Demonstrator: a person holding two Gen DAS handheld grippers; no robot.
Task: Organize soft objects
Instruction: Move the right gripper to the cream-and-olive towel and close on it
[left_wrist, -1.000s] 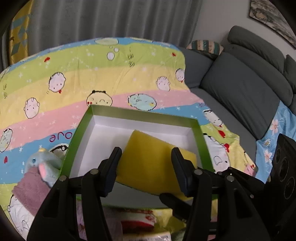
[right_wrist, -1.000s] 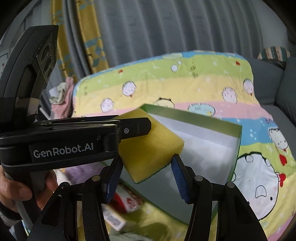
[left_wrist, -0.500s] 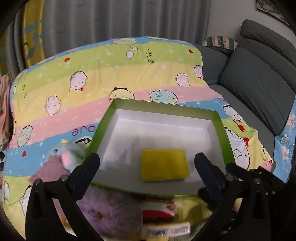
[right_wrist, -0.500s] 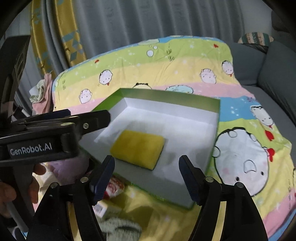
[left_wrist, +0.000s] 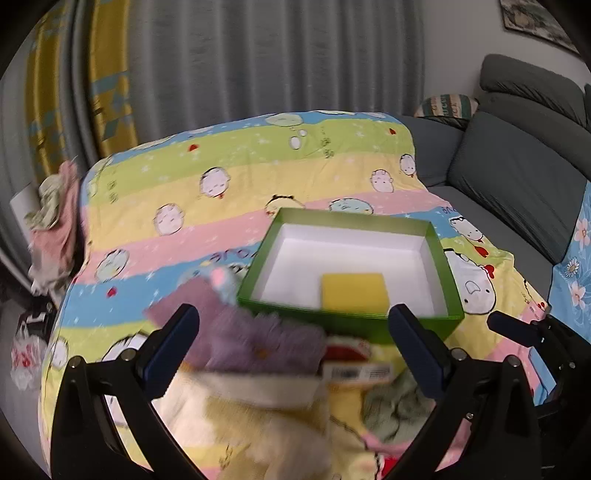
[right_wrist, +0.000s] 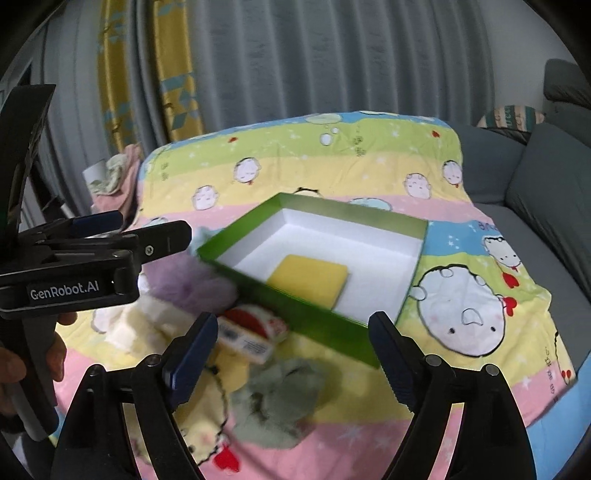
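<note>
One soft thing is put away and several are not. The yellow sponge (left_wrist: 354, 295) lies flat on the white floor of the green box (left_wrist: 436, 254), toward the near wall and a little right of centre, touching nothing else, and the rest of the box is bare. The box sits on the cartoon-print blanket (left_wrist: 229, 177) spread over the sofa. Left to do, by the look of it, is the heap just in front of the box's near wall: a purple fluffy item (left_wrist: 258, 332) at the near left corner, a pale cream-yellow plush (right_wrist: 147, 325), a grey-green fuzzy piece (right_wrist: 277, 402) and a small red-and-white item with a label (right_wrist: 251, 328); motion blur keeps me from naming them more closely. The left claw (left_wrist: 291, 350) stands fully spread and empty above the purple item, and the right claw (right_wrist: 291, 354) has just been opening, its jaws wide with nothing between the pads, hanging over the grey-green piece and the box's near wall. I judge the task to be in its early part, with the next pick likely from that near heap.
</note>
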